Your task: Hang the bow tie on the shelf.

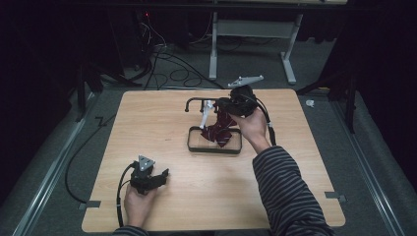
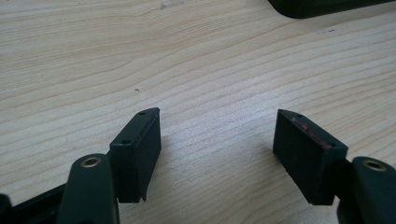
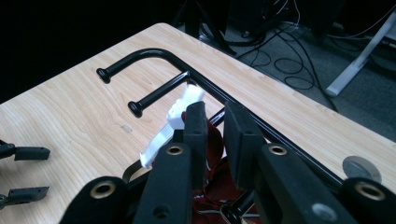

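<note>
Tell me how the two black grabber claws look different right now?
The left gripper rests low by the wooden table, jaws wide apart and empty. The right gripper is up at the black metal rack, jaws close together, over the dark red striped cloth. Both are black, hand-held.

Striped sleeve [image 1: 290, 191], blk grippers, cables

One wooden bench [image 1: 162, 206] carries the lot. On it stands one black metal rack [image 1: 214, 147] with two knob-ended arms [image 3: 135, 108], one dark red striped tie [image 1: 220, 132] and one white plastic hanger piece [image 1: 206, 114]. Two tongs are present, the left tongs [image 1: 163, 175] and the right tongs [image 1: 221, 104], each held by one hand. One white table frame [image 1: 251, 37] stands on the floor behind.
</note>
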Action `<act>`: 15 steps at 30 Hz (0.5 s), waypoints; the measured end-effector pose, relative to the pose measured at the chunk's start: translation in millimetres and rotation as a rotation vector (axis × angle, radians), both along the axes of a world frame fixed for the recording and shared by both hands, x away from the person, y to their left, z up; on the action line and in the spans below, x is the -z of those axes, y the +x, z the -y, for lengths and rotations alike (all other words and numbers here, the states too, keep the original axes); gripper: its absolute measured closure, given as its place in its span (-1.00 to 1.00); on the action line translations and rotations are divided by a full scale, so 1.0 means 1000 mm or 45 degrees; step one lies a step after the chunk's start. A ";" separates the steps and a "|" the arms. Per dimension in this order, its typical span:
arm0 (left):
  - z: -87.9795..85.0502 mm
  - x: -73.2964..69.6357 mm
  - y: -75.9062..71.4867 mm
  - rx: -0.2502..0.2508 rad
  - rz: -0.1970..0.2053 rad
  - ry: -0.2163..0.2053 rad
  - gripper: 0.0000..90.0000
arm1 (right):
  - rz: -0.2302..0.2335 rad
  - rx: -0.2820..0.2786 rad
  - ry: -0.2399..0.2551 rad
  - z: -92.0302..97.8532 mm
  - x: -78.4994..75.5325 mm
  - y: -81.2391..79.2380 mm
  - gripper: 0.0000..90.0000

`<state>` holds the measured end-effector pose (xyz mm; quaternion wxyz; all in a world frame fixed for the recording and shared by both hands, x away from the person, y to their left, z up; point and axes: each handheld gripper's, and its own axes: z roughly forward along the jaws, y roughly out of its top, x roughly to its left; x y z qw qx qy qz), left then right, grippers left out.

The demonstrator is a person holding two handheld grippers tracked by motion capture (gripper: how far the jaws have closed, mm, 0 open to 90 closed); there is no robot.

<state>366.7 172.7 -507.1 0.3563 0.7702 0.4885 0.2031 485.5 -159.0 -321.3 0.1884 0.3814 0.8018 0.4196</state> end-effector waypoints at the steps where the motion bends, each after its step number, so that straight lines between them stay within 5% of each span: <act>1: 0.000 0.000 0.000 0.000 0.000 0.000 -0.27 | 0.004 -0.001 0.001 0.000 0.000 0.000 0.75; 15: 0.000 0.000 0.000 -0.002 0.002 0.007 -0.27 | 0.022 0.022 0.026 0.018 -0.002 -0.011 0.68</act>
